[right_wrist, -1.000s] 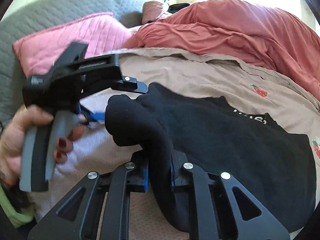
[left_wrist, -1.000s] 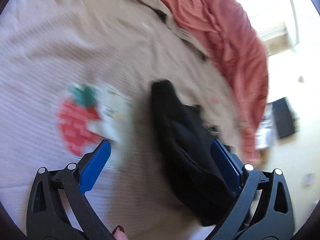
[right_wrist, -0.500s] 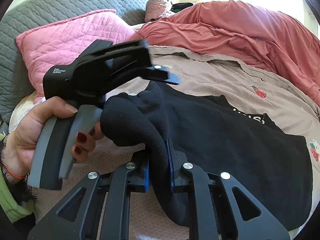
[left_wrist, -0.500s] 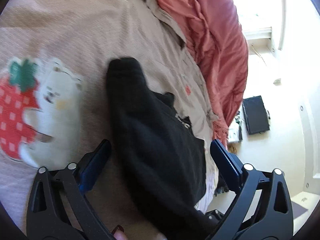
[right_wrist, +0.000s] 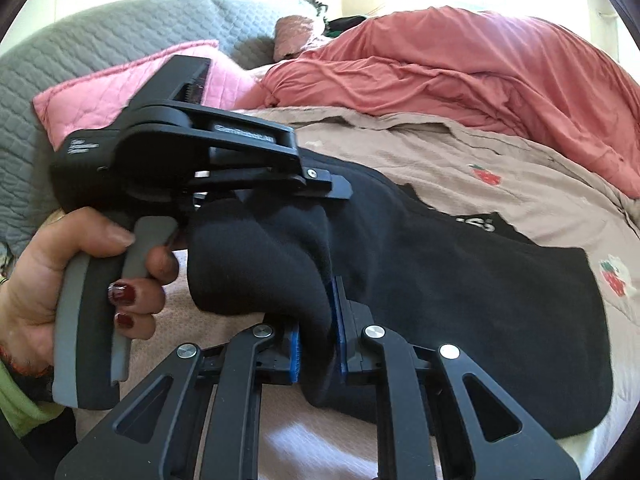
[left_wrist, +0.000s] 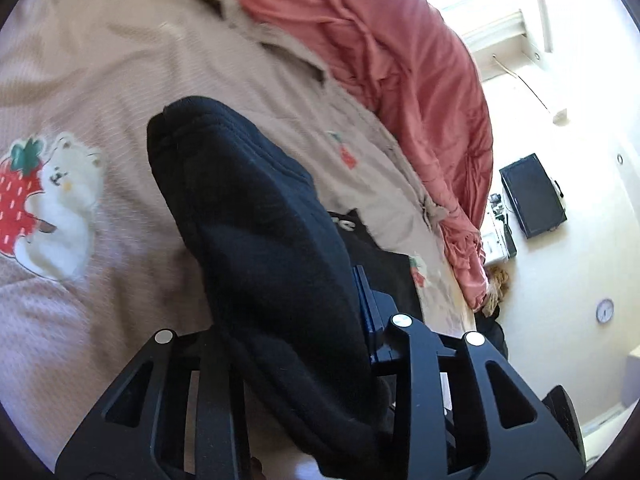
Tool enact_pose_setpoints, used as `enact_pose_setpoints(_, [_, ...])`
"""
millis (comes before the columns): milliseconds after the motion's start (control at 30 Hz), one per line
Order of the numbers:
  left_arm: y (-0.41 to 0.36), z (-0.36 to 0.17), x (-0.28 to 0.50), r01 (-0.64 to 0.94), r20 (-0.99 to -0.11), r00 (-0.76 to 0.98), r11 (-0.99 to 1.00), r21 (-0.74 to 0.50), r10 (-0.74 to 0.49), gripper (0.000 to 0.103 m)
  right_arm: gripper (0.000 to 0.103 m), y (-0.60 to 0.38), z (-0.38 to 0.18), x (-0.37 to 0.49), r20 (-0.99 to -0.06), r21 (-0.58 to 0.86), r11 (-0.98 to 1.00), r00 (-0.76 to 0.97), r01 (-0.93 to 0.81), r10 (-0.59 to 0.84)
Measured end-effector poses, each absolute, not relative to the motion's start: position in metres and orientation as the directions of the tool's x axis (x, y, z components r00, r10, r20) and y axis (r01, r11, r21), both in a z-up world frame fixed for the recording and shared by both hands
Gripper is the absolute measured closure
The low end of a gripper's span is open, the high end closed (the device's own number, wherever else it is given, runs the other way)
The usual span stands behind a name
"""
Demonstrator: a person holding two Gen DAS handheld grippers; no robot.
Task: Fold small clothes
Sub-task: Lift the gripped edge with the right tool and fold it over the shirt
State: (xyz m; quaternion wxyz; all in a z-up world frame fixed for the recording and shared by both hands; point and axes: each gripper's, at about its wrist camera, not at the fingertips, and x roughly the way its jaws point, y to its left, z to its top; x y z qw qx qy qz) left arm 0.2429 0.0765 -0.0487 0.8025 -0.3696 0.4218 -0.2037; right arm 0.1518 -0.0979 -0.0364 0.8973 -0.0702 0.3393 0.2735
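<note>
Fleece, black and thick, fills the middle of both my views: a small black sweatshirt lying on a beige waffle-knit blanket printed with strawberries and a white bear. My right gripper is clamped on a soft rolled fold of it, the blue pads pressed into the pile from both sides. My left gripper has just been closing, and the same bunched end of the garment now sits between its jaws; only one blue pad shows past the cloth, the other is buried behind it, so the grip looks firm but I can only judge it from one side. From the right view, my left hand wraps the grey trigger handle, nails painted dark red. White lettering on the sweatshirt is half covered and unreadable. Behind lie a rumpled coral duvet, a quilted pink pillow and a grey quilted headboard.
</note>
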Motion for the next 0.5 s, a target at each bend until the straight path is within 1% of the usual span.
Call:
enact_pose_setpoints(100, [0.047, -0.034, 0.246, 0.038, -0.556, 0.565, 0.692, -0.721, -0.61, 0.081, 0.093, -0.12, -0.028, 0.153, -0.632, 0.08, 0.855, 0.637, -0.512, 0.441])
enact_pose_setpoints(233, [0.01, -0.02, 0.254, 0.037, -0.581, 0.551, 0.713, -0.7, -0.599, 0.081, 0.093, -0.154, -0.019, 0.153, -0.613, 0.107, 0.879, 0.666, -0.464, 0.426])
enact_pose_setpoints(367, [-0.047, -0.005, 0.273, 0.073, -0.628, 0.513, 0.759, -0.646, -0.585, 0.08, 0.093, -0.201, -0.009, 0.153, -0.592, 0.146, 0.908, 0.701, -0.392, 0.398])
enact_pose_setpoints(500, [-0.092, -0.011, 0.286, 0.077, -0.689, 0.449, 0.793, -0.605, -0.569, 0.079, 0.093, -0.245, -0.011, 0.159, -0.606, 0.228, 0.925, 0.699, -0.304, 0.379])
